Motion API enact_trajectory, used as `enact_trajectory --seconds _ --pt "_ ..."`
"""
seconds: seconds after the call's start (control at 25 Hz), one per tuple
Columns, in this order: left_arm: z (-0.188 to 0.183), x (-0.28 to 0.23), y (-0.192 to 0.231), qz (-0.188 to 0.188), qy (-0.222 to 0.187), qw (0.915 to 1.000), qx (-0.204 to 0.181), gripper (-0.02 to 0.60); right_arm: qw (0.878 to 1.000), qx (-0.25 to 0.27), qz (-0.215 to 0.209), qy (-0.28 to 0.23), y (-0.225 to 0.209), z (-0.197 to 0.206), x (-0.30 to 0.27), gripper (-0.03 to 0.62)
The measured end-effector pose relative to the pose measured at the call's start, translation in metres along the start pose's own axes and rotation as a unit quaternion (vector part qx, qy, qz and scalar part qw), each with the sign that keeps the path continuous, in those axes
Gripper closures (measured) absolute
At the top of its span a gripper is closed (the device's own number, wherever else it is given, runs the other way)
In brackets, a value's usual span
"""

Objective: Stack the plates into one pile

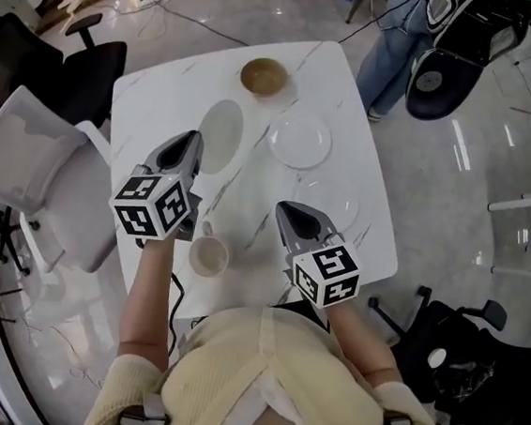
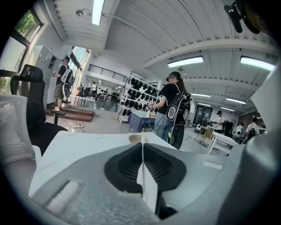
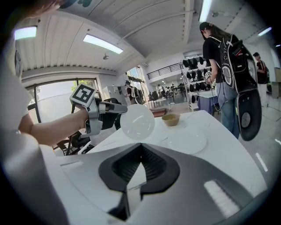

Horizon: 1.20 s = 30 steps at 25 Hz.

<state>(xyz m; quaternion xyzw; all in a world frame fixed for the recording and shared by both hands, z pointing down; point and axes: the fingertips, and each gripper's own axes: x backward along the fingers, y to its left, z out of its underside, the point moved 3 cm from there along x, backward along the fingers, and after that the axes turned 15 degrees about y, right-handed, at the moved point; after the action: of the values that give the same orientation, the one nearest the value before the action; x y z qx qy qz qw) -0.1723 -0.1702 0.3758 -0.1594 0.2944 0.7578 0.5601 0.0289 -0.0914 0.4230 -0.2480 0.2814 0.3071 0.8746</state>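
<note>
Over the table (image 1: 164,102) at eleven o'clock, your left hand-held gripper (image 1: 195,137) pinches one plate (image 1: 222,136); your right hand-held gripper (image 1: 284,206) is pressed together, empty. No pile looks started yet.

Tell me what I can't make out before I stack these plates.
- Left gripper view: the left gripper's fingers clamp the left plate edge-on; its face is hidden.
- Right gripper view: the right plate is a sliver between the right gripper's shut fingers; lifted or resting, unclear.
- Head view: the right plate's rim fades into the white table.
</note>
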Motion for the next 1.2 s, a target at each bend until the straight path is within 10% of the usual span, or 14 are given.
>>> enact_trajectory --seconds 0.64,1.2 --pt "-0.01 -0.076 -0.1 0.124 0.039 0.9901 -0.054 0.572 0.995 -0.056 0.078 -0.012 -0.051 0.029 0.042 0.591" --pt "0.002 -0.125 -0.133 0.138 0.062 0.9878 -0.037 0.572 0.99 -0.096 0.107 -0.011 -0.081 0.061 0.067 0.591"
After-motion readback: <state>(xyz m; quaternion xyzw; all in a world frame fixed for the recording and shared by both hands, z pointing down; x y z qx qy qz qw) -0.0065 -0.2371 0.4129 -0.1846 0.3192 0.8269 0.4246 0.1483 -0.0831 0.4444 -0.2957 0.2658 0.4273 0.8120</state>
